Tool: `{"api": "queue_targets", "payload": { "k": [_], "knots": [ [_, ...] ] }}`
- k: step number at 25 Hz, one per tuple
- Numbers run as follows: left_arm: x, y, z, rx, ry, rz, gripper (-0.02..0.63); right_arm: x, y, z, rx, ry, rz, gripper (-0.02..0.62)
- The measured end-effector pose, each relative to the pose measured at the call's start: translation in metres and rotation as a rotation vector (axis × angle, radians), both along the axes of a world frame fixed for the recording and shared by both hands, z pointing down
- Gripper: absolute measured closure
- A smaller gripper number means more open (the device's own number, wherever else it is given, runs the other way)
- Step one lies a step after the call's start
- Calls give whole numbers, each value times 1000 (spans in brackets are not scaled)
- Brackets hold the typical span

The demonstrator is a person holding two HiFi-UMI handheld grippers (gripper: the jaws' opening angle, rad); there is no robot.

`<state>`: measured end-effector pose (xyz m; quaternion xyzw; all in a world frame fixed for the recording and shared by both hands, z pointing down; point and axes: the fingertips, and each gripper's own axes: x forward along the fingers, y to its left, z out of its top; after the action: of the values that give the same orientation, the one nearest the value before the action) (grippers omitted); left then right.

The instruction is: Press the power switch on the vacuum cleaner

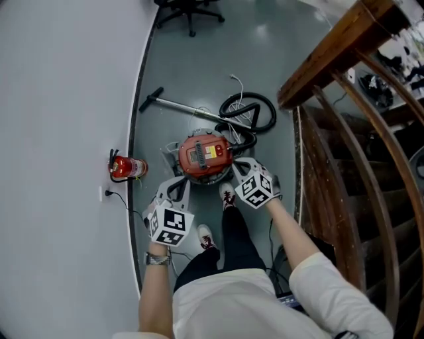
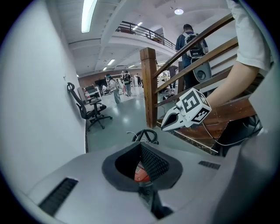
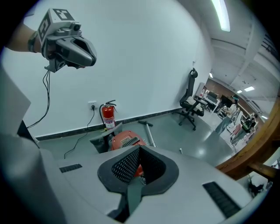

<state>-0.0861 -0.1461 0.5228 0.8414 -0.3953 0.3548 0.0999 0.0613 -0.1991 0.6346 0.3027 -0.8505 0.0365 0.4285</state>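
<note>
- Both pairs of jaws are clenched with nothing between them. The right gripper (image 1: pixel 240 167) and the left gripper (image 1: pixel 177 187) hang side by side in the air, touching nothing.
- Just beyond the two grippers sits the vacuum cleaner (image 1: pixel 205 157). It stands on the grey floor (image 1: pixel 199 59), right in front of the person's shoes (image 1: pixel 228 196). The curved white wall (image 1: pixel 59 99) is on its left and the wooden stair railing (image 1: pixel 331 46) on its right.
- Its body is round and red, with a grey ribbed panel and a yellow patch on top and a dark base below.
- A black hose (image 1: pixel 248 112) coils at its far right side, and a metal wand (image 1: pixel 182 106) with a black handle lies on the floor beyond it, pointing far left.
- The power switch is too small to pick out.
- Counted: one vacuum cleaner and two grippers.
- Also counted: one red fire extinguisher (image 1: pixel 127 167) against the wall at the left, and one black office chair (image 1: pixel 189 10) far off.
</note>
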Motion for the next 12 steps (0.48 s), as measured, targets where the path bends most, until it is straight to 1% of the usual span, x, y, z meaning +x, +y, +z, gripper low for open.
{"api": "queue_targets", "payload": {
  "k": [6,12],
  "knots": [
    [-4,13,-29,49,8,2,609,1,2,-66,99,-14,10,568],
    [-5,28,-58,90,11,20,609,-1,20,-114,122,-43,37,567]
  ]
}}
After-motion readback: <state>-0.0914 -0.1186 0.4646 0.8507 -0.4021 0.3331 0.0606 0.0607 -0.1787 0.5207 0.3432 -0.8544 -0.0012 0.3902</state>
